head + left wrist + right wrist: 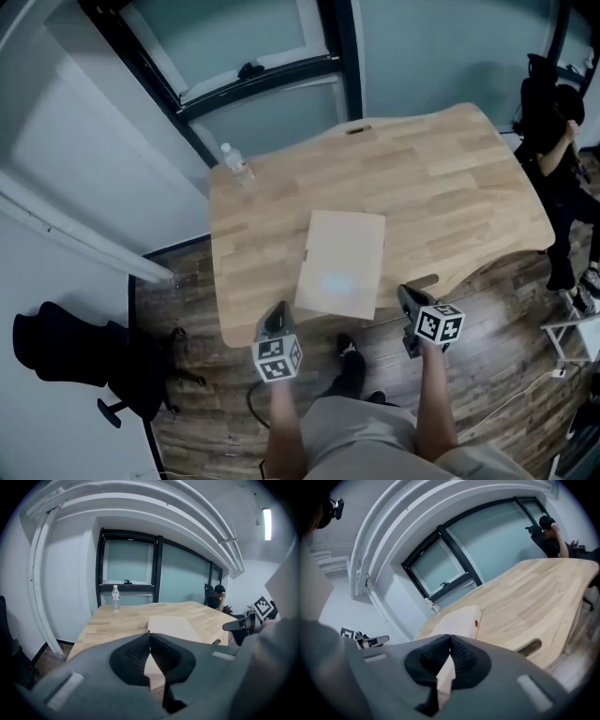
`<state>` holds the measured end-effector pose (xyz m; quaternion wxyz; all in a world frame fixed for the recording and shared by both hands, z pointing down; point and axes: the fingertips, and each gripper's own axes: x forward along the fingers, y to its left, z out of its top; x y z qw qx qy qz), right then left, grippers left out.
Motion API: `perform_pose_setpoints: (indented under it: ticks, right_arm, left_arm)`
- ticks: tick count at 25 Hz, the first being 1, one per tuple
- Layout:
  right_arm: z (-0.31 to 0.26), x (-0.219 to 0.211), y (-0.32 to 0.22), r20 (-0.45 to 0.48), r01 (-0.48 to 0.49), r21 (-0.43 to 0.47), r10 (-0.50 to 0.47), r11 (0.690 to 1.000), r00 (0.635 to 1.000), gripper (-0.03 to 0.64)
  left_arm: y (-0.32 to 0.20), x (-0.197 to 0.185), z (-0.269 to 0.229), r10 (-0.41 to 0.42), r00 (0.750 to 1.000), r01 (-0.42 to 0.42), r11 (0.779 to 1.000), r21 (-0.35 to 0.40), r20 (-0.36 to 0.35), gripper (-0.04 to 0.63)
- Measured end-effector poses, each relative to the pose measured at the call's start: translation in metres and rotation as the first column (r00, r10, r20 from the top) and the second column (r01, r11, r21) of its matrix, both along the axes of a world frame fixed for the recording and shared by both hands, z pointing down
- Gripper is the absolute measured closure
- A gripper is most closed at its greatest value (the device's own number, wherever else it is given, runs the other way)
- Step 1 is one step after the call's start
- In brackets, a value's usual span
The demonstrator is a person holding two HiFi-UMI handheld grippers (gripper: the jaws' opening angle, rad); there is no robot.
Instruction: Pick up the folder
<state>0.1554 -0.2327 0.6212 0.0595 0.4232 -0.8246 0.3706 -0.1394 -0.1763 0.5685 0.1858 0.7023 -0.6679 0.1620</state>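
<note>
While both grippers hang off the near edge of the wooden table (pixel 450 187), the head view shows the tan folder (pixel 342 262) lying flat near the middle of that edge. The left gripper (pixel 275 317) sits at about 7 o'clock from the folder and the right gripper (pixel 405 298) at about 4 o'clock. Both are near its front corners, neither touching it. A water bottle (pixel 237 165) stands at the table's 10 o'clock corner. A black office chair (pixel 80 352) is on the floor at 8 o'clock, and a seated person (pixel 555 131) is beyond the table at 2 o'clock.

Seen from the left gripper view, the fingertips of the left gripper (pixel 150 635) are pressed together with nothing gripped. The folder (pixel 172 627) lies on the table (pixel 117 623) just past them toward 1 o'clock, and the bottle (pixel 115 598) stands far off at 11 o'clock. The right gripper (pixel 255 615) shows at 3 o'clock.

From the right gripper view, the right gripper (pixel 450 637) likewise has its fingers closed on nothing. The folder (pixel 458 619) lies straight ahead at 12 o'clock, clear of the tips, with the bottle (pixel 433 606) behind it. The left gripper (pixel 365 641) appears at 9 o'clock, and the table (pixel 534 597) stretches toward 2 o'clock.
</note>
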Motion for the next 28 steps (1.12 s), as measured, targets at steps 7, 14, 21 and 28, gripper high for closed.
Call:
perform_pose_setpoints:
  ticks: [7, 14, 21, 28]
  right_arm:
    - [-0.010, -0.038, -0.077, -0.057, 0.020, 0.008, -0.020, 1.000, 0.998, 0.615]
    - [-0.014, -0.055, -0.105, -0.080, 0.032, 0.025, -0.030, 0.999, 0.996, 0.615]
    - [-0.004, -0.060, -0.122, -0.193, 0.070, 0.041, -0.061, 0.997, 0.979, 0.615]
    - [-0.022, -0.073, -0.154, -0.179, 0.051, 0.083, -0.036, 0.995, 0.983, 0.615]
  left_arm:
    - [-0.079, -0.015, 0.006, 0.039, 0.998, -0.039, 0.999, -0.004, -0.047, 0.589]
    - [-0.123, -0.025, 0.022, 0.049, 0.994, -0.051, 0.999, -0.020, -0.094, 0.589]
    - [-0.150, -0.023, 0.039, 0.044, 0.992, -0.049, 0.998, -0.037, -0.115, 0.589]
    - [-0.167, -0.013, 0.043, 0.109, 0.989, -0.116, 0.992, -0.059, -0.102, 0.588]
